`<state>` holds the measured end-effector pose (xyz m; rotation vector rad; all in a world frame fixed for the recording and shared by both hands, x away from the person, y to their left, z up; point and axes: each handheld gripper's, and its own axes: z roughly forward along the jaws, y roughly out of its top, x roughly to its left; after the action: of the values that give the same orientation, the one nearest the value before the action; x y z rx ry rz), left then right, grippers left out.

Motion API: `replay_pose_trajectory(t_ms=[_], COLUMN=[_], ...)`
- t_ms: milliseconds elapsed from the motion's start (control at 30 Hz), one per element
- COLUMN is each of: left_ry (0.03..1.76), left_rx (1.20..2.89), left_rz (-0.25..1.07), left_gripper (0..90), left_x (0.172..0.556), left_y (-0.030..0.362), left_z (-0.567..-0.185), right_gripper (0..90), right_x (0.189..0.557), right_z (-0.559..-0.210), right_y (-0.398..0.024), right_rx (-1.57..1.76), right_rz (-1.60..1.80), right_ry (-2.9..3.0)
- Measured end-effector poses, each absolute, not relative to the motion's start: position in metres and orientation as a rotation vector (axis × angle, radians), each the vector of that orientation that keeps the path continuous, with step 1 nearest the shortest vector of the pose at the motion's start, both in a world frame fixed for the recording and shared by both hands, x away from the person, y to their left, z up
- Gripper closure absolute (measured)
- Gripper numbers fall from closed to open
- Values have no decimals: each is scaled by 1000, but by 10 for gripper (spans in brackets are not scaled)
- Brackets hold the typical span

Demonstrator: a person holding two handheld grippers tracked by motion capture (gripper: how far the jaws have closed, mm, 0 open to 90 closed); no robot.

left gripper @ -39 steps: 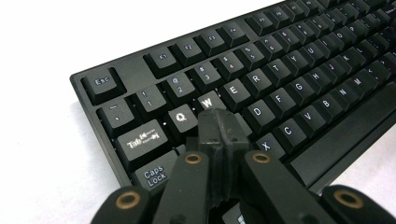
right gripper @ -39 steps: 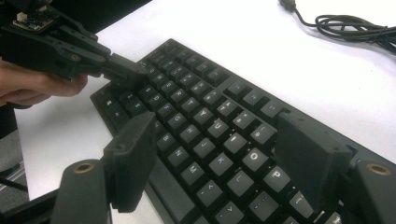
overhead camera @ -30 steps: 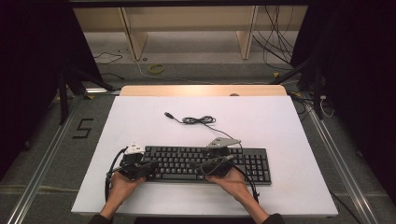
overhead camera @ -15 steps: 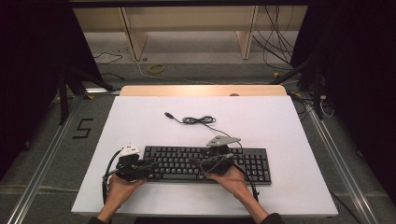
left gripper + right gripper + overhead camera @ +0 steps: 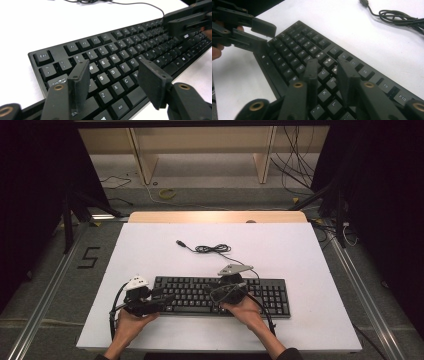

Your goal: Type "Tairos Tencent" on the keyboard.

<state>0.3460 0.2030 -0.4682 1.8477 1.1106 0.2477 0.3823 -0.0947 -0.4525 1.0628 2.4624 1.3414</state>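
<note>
A black keyboard [image 5: 222, 295] lies near the front of the white table [image 5: 300, 250]. The left gripper [image 5: 113, 82] hovers released over its left keys, its jaws having just been opening. The right gripper [image 5: 327, 75], jaws narrowing around nothing, hangs mid-keyboard. The high view alone shows the coiled cable [image 5: 212, 248] whole.

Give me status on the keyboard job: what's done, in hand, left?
Done: keyboard lies flat on the table, its cable loose behind. In hand: left claw has just been opening over the left-hand keys; right claw has just been closing over the middle keys, nothing gripped. Left: can't tell; no finished result is visible.
</note>
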Motion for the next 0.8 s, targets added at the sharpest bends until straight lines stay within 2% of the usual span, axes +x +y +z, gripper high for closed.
replay_pose_trajectory(t_ms=[400,800], left_ry=[1093,1077], left_rx=[1805,1792], left_rz=[237,241], left_gripper=[356,336], left_x=[344,343], left_y=[204,205], left_z=[-468,-467], right_gripper=[897,900], right_x=[389,392], right_z=[-460,-465], right_y=[-90,-85], right_rx=[1078,1090], right_rz=[1292,1230], right_ry=[2474,2488])
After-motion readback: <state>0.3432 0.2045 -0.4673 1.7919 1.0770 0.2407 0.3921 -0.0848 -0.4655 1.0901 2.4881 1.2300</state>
